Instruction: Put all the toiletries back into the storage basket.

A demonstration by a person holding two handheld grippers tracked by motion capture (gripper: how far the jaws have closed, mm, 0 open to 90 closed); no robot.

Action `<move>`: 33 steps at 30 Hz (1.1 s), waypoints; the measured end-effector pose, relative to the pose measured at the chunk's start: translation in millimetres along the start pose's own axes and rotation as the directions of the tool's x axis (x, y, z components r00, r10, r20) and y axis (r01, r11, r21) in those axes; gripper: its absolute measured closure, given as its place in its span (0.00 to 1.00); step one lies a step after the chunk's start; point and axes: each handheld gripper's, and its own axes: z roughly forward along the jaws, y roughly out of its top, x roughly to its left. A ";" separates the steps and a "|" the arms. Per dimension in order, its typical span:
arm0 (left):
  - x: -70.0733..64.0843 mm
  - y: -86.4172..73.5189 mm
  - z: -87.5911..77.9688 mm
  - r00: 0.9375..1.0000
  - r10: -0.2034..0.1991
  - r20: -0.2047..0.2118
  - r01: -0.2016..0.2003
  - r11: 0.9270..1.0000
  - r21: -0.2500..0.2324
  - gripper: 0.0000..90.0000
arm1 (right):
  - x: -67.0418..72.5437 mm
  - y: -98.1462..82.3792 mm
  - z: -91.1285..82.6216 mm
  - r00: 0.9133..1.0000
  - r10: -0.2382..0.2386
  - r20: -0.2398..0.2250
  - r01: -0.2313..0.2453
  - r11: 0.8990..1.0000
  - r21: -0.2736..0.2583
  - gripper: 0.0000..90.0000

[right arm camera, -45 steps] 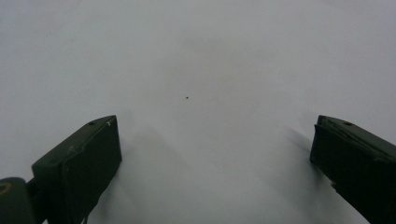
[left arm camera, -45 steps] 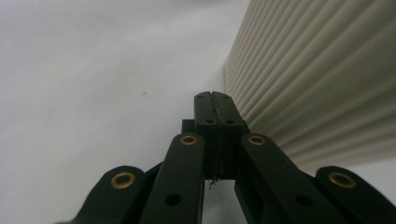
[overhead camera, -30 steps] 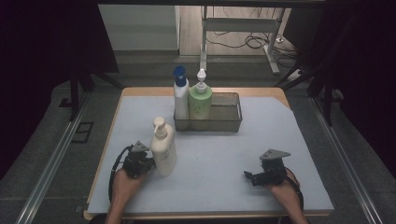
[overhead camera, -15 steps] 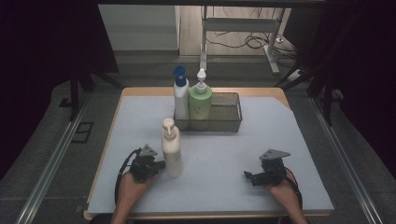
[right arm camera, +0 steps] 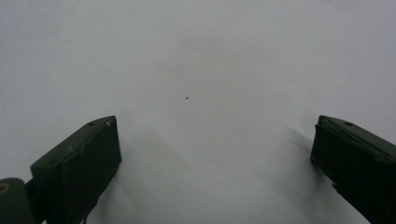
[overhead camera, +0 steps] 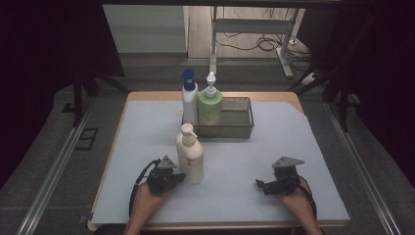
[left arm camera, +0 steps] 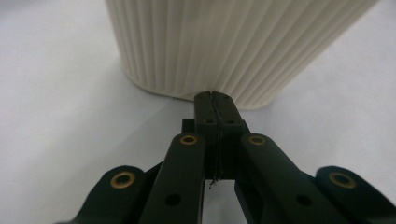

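Now my left tool (left arm camera: pixel 215 96), jaws closed, touches the cream pump bottle's (overhead camera: pixel 191 156) base; my right tool (right arm camera: pixel 215 154) gapes over bare counter (overhead camera: pixel 235 152).

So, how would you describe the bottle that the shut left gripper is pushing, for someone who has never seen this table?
On the pale blue table, a mesh tray at the far middle holds two bottles. The one meant stands alone in front of the tray, at the tip of the left gripper. This cream bottle has a ribbed body and a cream pump, unlike the blue-capped bottle and the green bottle.
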 end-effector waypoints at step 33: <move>-4.5 -16.3 -23.2 0.989 0.002 -0.149 -0.009 0.999 -0.048 0.40 | -0.2 1.1 -0.5 1.000 0.007 -0.012 -0.006 1.000 0.011 0.00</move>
